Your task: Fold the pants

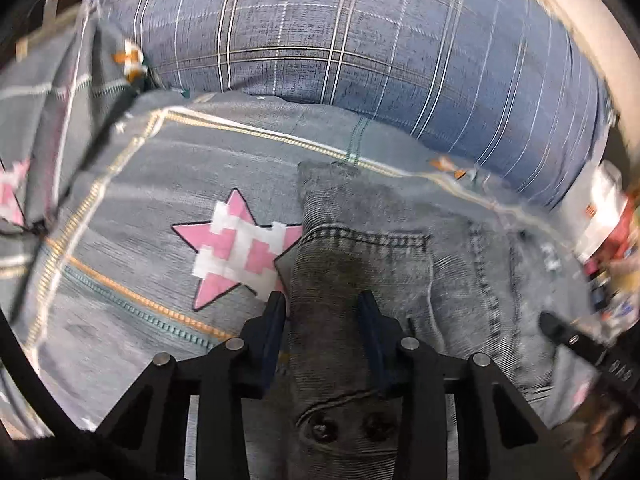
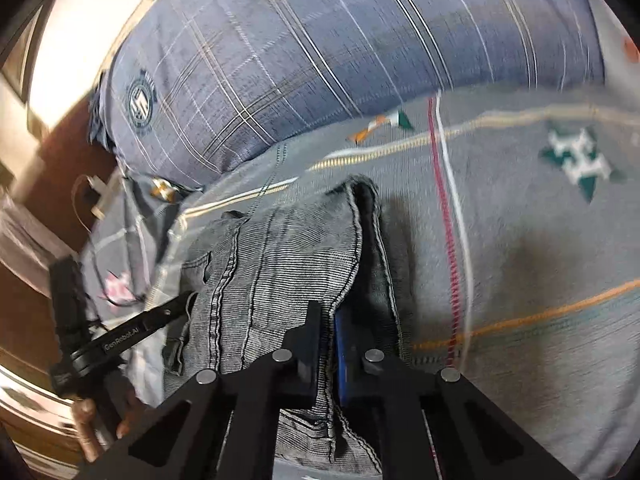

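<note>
Left gripper [image 1: 322,306]: my jaws stand part open, astride a raised fold of the pants [image 1: 360,280]; I cannot tell whether the blue pads press the cloth.
Right gripper [image 2: 334,320]: my jaws are narrow, pinched on a stitched edge of the pants [image 2: 280,248]; a blue pad shows behind the hem.
Pants: grey ribbed denim, dark double stitching, a patch pocket [image 1: 368,256]; they lie bunched on the bedspread [image 1: 140,184], near the pillow [image 1: 320,32].
Bedspread: grey woven cloth, orange and teal stripes; a pink-and-white star [image 1: 240,250]; a green star [image 2: 578,162].
Pillow: blue plaid, round crest badge [image 2: 142,104], lettering too small to read.
Writing: "GenRobot.AI" on the left gripper's black arm.
</note>
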